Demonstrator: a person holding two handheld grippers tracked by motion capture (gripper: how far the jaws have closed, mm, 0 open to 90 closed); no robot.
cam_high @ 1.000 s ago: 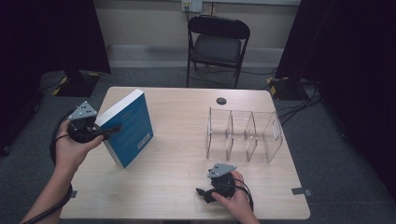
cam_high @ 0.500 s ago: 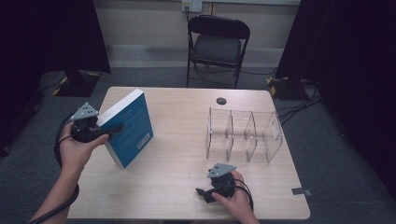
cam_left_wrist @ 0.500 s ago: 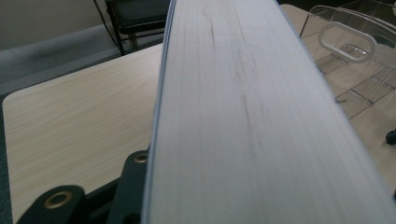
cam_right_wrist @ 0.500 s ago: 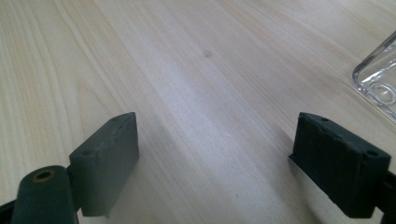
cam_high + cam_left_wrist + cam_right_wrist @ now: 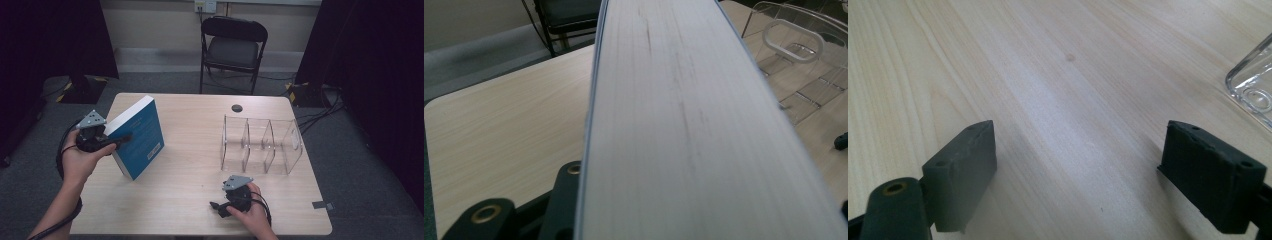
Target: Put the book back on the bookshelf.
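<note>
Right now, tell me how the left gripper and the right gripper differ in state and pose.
The left gripper is shut on the blue book, holding it tilted up on its edge; the right gripper stands open with nothing between its jaws. The left gripper is raised at the table's left side, while the right gripper sits low over bare wood near the clear divider rack. Both are held by a hand and carry a grey plate.
</note>
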